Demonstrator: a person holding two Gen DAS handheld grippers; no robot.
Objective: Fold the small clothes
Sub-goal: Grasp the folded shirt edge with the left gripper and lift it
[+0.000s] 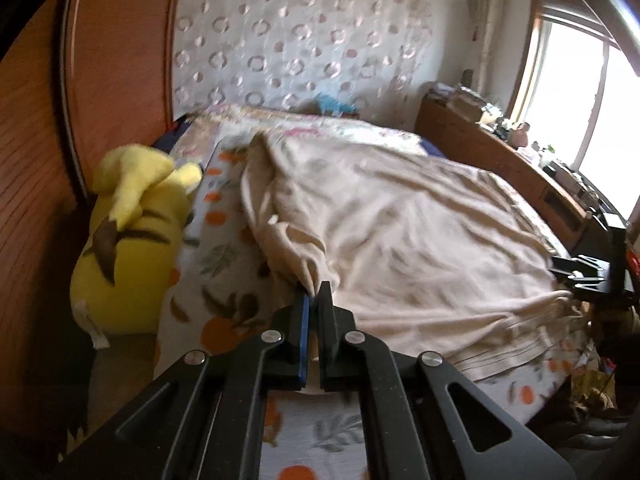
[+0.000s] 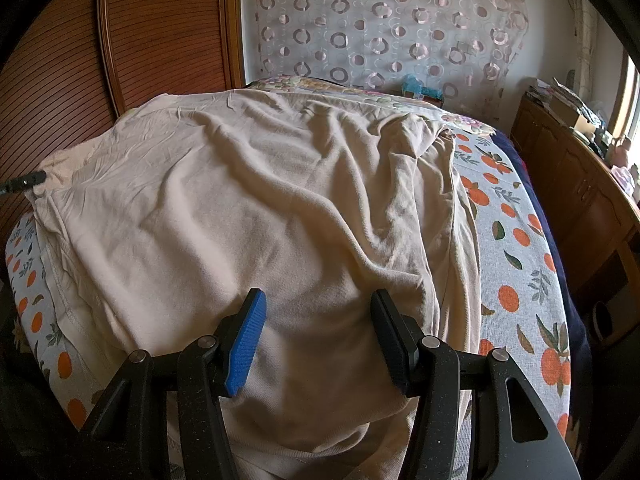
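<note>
The beige garment (image 2: 260, 184) lies spread and wrinkled on the orange-print bed (image 2: 516, 240), no fold made yet. The left gripper (image 1: 314, 294) pinches its bunched left edge. The right gripper (image 2: 318, 320) hovers over the near part, fingers spread.

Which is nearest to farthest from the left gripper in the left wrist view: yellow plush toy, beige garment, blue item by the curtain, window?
1. beige garment: pinched in the left gripper, spreading ahead and right.
2. yellow plush toy: left, at the bed's edge.
3. blue item: far end of the bed, against the patterned curtain.
4. window: far right; close to the blue item, less certain.
</note>
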